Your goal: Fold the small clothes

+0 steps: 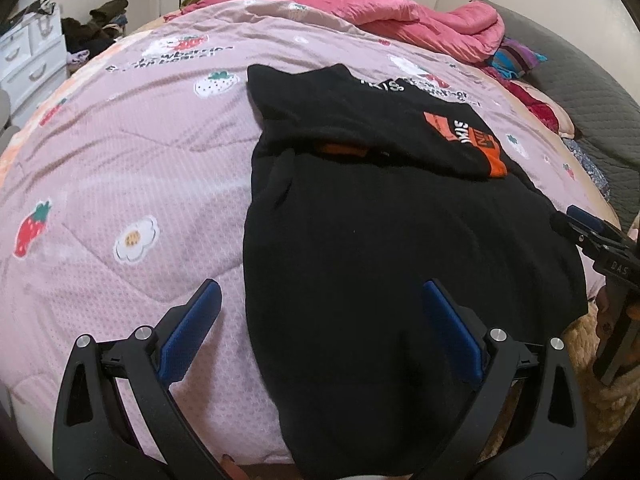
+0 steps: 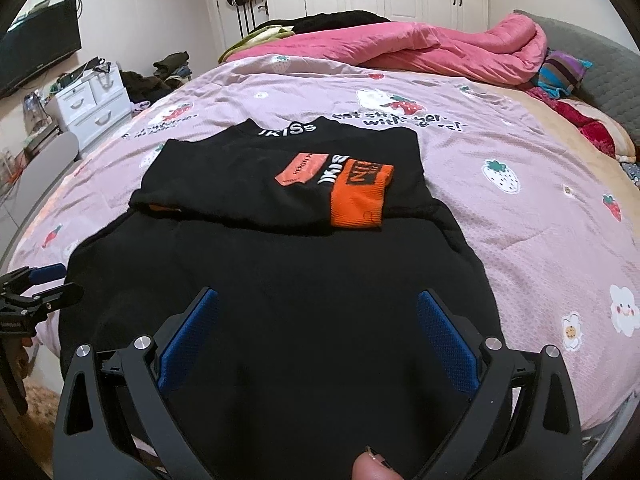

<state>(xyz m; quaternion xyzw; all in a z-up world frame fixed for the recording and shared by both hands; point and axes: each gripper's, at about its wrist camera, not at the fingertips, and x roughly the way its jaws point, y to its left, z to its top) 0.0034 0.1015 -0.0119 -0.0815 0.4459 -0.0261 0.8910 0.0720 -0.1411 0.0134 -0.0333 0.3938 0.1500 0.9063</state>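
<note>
1. Two views examined, left wrist first. The left gripper (image 1: 320, 312) has its jaws spread wide and holds nothing; one pad (image 1: 192, 328) sits over the pink strawberry-print quilt (image 1: 120, 152), the other over cloth. The black garment (image 1: 380, 240) lies flat on the quilt, its left edge running between the jaws. Its upper part carries a folded-in sleeve ending in an orange cuff (image 1: 496, 162). The right gripper (image 1: 592, 236) shows at the garment's right edge; its jaw state cannot be told from this view.

2. Right wrist view. The right gripper (image 2: 316, 320) is likewise wide open and empty, poised over the garment's near hem area (image 2: 280, 300). The collar lettering (image 2: 294, 131) lies at the far end. The left gripper (image 2: 40, 284) is at the garment's left edge, near the hem.

3. Assessment: sleeves appear folded in; the lengthwise fold looks pending. The next move would call for both jaws to close on the near hem corners and carry them toward the collar, evenly, lest the tucked sleeve shift.
</note>
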